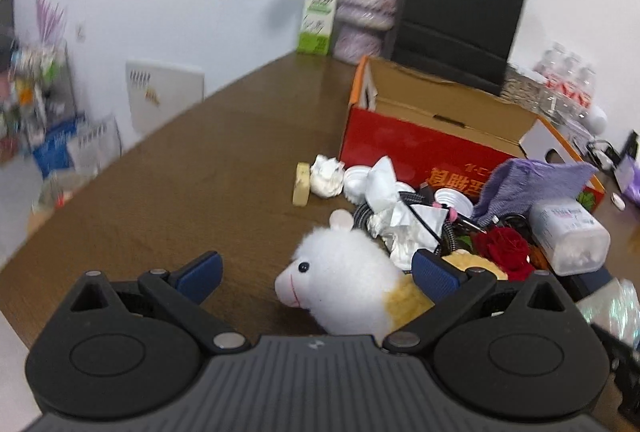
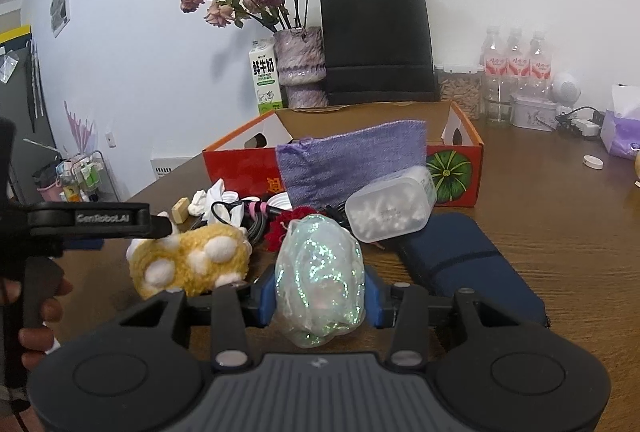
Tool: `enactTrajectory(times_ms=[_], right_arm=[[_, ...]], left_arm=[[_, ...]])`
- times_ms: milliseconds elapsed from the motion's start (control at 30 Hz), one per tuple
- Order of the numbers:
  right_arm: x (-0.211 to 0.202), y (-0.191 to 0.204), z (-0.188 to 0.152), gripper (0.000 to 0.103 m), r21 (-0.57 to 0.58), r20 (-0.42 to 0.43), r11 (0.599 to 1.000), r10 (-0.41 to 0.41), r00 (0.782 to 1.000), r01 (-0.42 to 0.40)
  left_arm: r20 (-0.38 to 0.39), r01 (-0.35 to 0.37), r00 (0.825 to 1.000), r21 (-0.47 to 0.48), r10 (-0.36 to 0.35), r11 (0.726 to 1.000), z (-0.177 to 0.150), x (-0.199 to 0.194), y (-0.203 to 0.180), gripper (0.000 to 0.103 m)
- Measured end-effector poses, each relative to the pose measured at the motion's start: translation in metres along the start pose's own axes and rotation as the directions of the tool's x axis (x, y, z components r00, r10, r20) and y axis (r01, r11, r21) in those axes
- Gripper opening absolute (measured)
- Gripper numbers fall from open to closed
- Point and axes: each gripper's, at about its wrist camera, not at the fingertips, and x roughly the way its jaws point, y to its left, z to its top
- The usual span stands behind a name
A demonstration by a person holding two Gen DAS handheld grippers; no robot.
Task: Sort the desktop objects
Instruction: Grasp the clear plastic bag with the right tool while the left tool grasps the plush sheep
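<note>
A plush toy (image 1: 340,292) with a white head and a yellow spotted body (image 2: 188,260) lies on the brown table. My left gripper (image 1: 316,278) is open wide around it, the right finger (image 1: 434,278) over its yellow back. My right gripper (image 2: 320,298) is shut on a shimmering crumpled plastic bundle (image 2: 320,272), with both blue pads pressing its sides. Behind lie crumpled tissues (image 1: 328,175), a beige block (image 1: 302,183), a black cable, a red rose (image 1: 506,246), a clear tub of cotton swabs (image 2: 388,207) and a purple cloth (image 2: 352,159). The cloth hangs over the open red cardboard box (image 2: 460,167).
A dark blue case (image 2: 468,264) lies to the right of the bundle. At the back wall stand a black paper bag (image 2: 376,43), a vase of dried roses (image 2: 300,67), a milk carton (image 2: 264,75) and water bottles (image 2: 516,59). A person's hand (image 2: 36,316) holds the left gripper's handle.
</note>
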Motion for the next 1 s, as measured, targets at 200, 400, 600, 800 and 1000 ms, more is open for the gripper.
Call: enactTrajectory(times_ms=[200,400,600,800,1000], right_arm=[[0.003,-0.005,0.001,0.042,-0.008,-0.009,1.0,0.012,1.0,-0.012],[0.013,-0.015,0.004,0.042,0.012,-0.028,1.0,0.006,1.0,-0.006],[0.015,-0.014,0.003,0.042,0.036,-0.031,0.999,0.018,0.999,-0.017],[0.007,-0.012,0.005,0.042,0.041,-0.01,0.999,0.012,1.0,-0.011],[-0.005,-0.008,0.017,0.042,0.026,0.039,1.0,0.01,0.999,-0.011]], left_arm=[[-0.137,0.094,0.986,-0.039,-0.099,0.995,0.002,0.016,0.006,0.071],[-0.148,0.116,0.983,0.056,-0.107,0.992,-0.005,0.008,0.004,0.064],[-0.095,0.129,0.989,0.139,-0.116,0.982,-0.005,-0.006,-0.003,0.062],[-0.009,0.155,0.988,0.192,-0.156,0.969,-0.003,-0.023,-0.009,0.059],[0.047,0.215,0.972,0.205,-0.229,0.955,0.005,-0.036,-0.015,0.058]])
